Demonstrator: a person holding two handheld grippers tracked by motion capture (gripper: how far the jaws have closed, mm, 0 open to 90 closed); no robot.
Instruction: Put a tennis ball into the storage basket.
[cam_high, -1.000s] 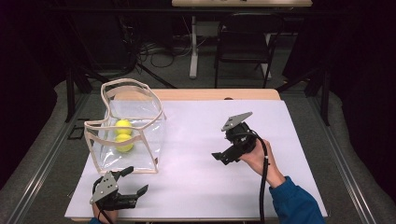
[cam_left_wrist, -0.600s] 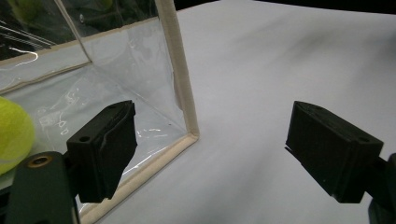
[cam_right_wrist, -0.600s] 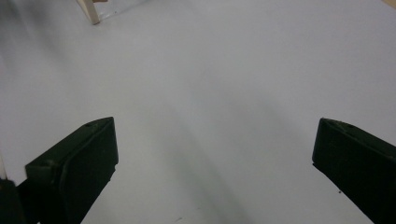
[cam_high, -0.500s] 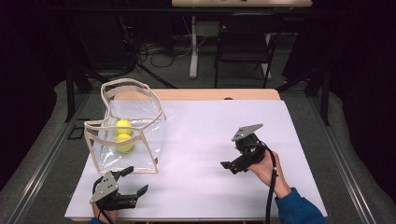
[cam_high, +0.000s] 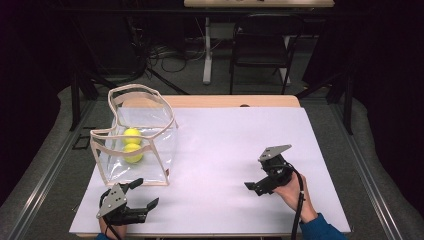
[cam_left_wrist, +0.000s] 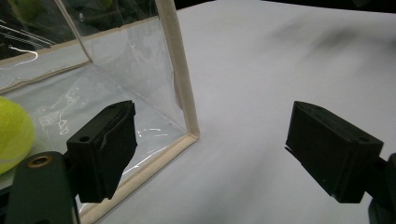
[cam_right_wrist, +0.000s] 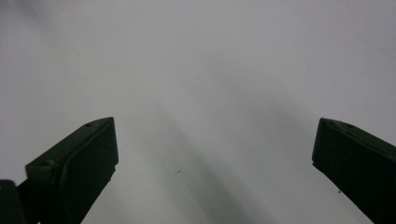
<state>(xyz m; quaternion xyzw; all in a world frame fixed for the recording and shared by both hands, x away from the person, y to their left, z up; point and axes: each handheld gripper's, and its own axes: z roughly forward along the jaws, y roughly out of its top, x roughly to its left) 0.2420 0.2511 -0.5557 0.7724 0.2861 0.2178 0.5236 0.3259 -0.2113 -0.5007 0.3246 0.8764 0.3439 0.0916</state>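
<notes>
A clear plastic bag (cam_high: 150, 150) with beige trim stands open on the left of the white table (cam_high: 230, 140). Two yellow tennis balls (cam_high: 132, 144) lie inside it, one above the other. My left gripper (cam_high: 145, 193) rests open near the front edge, just in front of the bag's near right corner. In the left gripper view that gripper (cam_left_wrist: 215, 149) has its jaws wide apart, one before the bag's corner seam (cam_left_wrist: 180, 88), with a ball (cam_left_wrist: 13, 134) at the left edge. My right gripper (cam_high: 256, 182) is held open and empty low over the table's right half, and in its own view (cam_right_wrist: 212, 163) faces bare white surface.
A strip of wooden tabletop (cam_high: 235, 101) shows beyond the white sheet. Behind the table stand a dark chair (cam_high: 260, 50) and a white post (cam_high: 207, 50), with cables (cam_high: 165, 52) on the floor. Metal rails (cam_high: 45, 170) run along both sides.
My right gripper has moved toward the near right and lower over the table. The left gripper, the bag and the balls have stayed put.
</notes>
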